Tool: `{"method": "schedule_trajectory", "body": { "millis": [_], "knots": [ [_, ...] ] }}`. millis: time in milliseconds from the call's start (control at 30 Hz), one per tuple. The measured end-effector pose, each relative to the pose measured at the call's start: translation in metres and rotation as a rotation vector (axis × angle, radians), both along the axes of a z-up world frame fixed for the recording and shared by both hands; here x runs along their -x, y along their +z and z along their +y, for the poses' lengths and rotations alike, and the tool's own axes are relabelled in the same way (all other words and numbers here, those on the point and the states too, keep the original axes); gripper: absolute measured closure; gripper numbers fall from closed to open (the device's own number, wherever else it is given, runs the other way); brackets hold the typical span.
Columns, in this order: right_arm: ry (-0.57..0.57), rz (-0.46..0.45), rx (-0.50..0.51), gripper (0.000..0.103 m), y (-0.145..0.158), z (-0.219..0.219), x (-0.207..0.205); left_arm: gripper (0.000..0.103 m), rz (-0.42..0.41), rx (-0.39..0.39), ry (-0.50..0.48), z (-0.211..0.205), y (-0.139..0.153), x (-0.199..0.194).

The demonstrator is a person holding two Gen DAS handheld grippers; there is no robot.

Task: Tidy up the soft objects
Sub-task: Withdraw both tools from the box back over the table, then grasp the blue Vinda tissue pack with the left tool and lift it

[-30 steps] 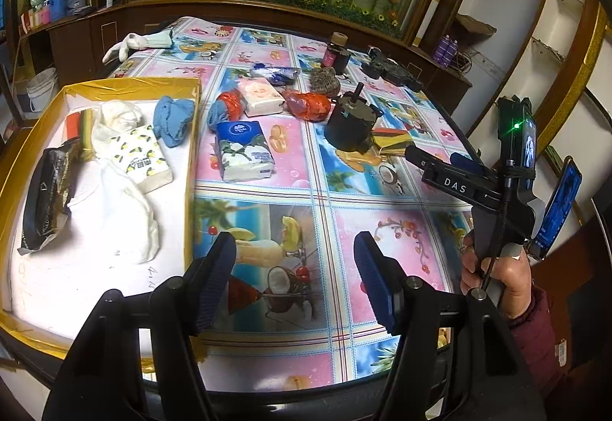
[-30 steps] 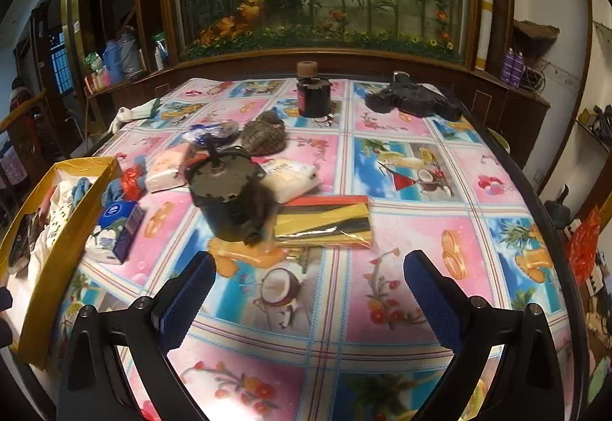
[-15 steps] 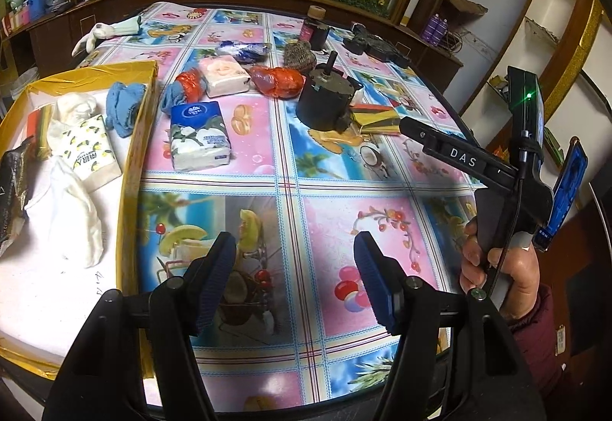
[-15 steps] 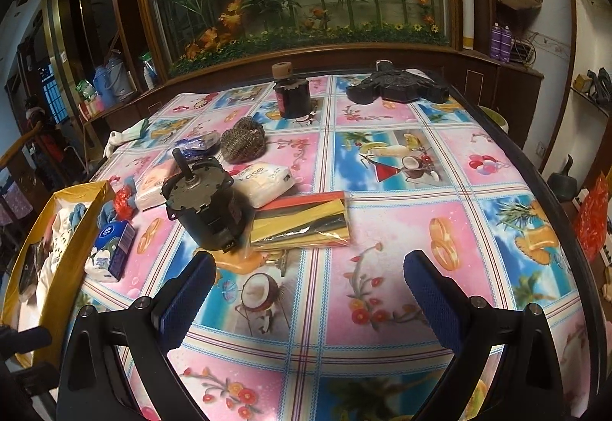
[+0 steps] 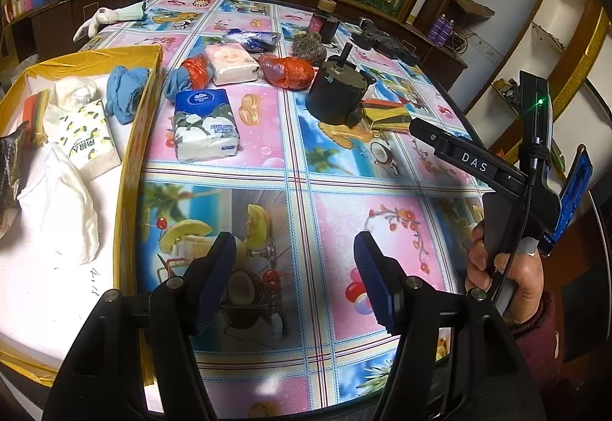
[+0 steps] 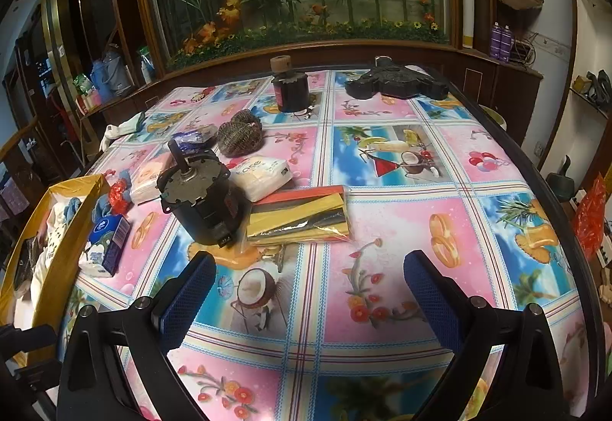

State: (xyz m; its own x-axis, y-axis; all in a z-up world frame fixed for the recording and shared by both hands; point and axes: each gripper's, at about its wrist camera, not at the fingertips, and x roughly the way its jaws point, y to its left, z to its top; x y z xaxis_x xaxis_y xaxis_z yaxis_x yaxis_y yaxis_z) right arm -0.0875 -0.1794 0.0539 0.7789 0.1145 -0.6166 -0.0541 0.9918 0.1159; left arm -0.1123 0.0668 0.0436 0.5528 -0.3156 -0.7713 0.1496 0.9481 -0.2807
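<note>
My left gripper [image 5: 292,260] hangs open over the patterned tablecloth with nothing between its fingers. Ahead and to its left lies a blue tissue pack [image 5: 204,128], with a pink tissue pack [image 5: 231,63] and a red-orange bag [image 5: 287,71] behind it. The gold-rimmed box [image 5: 130,138] at the left holds a lemon-print tissue pack [image 5: 90,142], a white cloth [image 5: 65,203] and a blue cloth [image 5: 124,92]. My right gripper [image 6: 310,268] is open and empty above the table, short of a yellow-and-red packet [image 6: 302,214] and a white tissue pack [image 6: 264,178].
A black motor [image 6: 202,203] stands in the middle of the table beside the packet. Behind it are a steel scrubber [image 6: 239,134], a dark jar [image 6: 290,86] and a black flat object [image 6: 397,84]. A white glove [image 5: 111,15] lies at the far left corner.
My left gripper has drifted to the right and lower, so the box sits further left in its view. Both pairs of jaws stand as wide as before.
</note>
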Motion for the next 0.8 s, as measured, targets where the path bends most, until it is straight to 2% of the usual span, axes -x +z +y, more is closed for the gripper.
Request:
{"method": "schedule_trajectory", "body": {
  "millis": [533,800],
  "knots": [
    [0.001,0.012,0.015,0.003,-0.003,0.003,-0.003,0.040,0.000,0.006,0.007,0.007,0.000,-0.001],
    [-0.013,0.015,-0.023,0.003,-0.003,-0.005,-0.003,0.040,-0.083,-0.039,0.130,0.044,0.031,-0.028]
  ]
}}
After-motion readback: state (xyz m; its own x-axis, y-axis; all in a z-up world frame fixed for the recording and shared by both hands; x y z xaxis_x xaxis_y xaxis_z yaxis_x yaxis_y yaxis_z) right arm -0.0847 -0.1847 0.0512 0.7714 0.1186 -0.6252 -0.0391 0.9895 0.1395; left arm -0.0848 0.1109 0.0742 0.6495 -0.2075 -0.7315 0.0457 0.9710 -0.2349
